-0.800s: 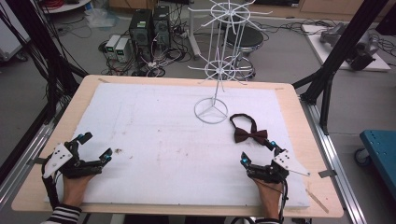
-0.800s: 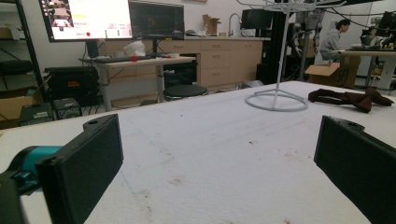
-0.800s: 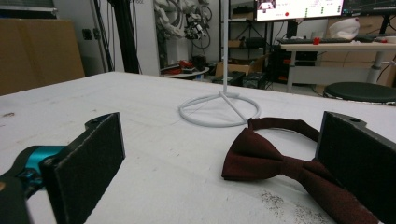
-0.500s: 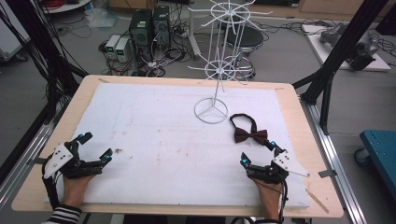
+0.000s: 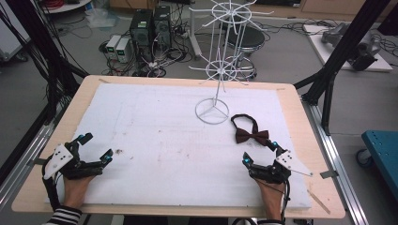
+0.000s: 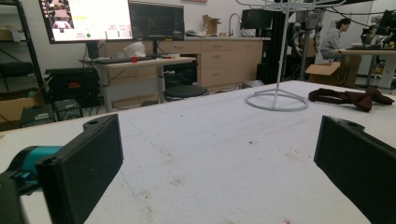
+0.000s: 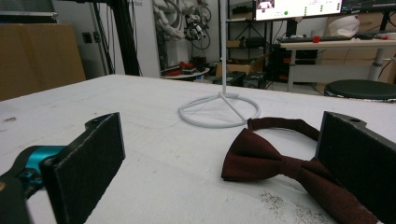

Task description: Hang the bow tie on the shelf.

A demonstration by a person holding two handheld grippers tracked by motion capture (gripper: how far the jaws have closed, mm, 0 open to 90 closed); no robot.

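Observation:
A dark red bow tie point(image 5: 251, 134) lies flat on the white foam sheet point(image 5: 164, 136), just in front of the round base of a white wire display stand point(image 5: 216, 75). My right gripper point(image 5: 259, 153) rests open near the front right of the sheet, a short way in front of the bow tie point(image 7: 271, 161), with nothing between its jaws. My left gripper point(image 5: 96, 147) rests open at the front left, empty, far from the tie point(image 6: 348, 97) and the stand point(image 6: 276, 95).
The foam sheet lies on a wooden table point(image 5: 300, 117) framed by black posts point(image 5: 342, 47). Computers and cables point(image 5: 145, 37) sit on the floor behind the table. A blue cart point(image 5: 382, 154) stands at the right.

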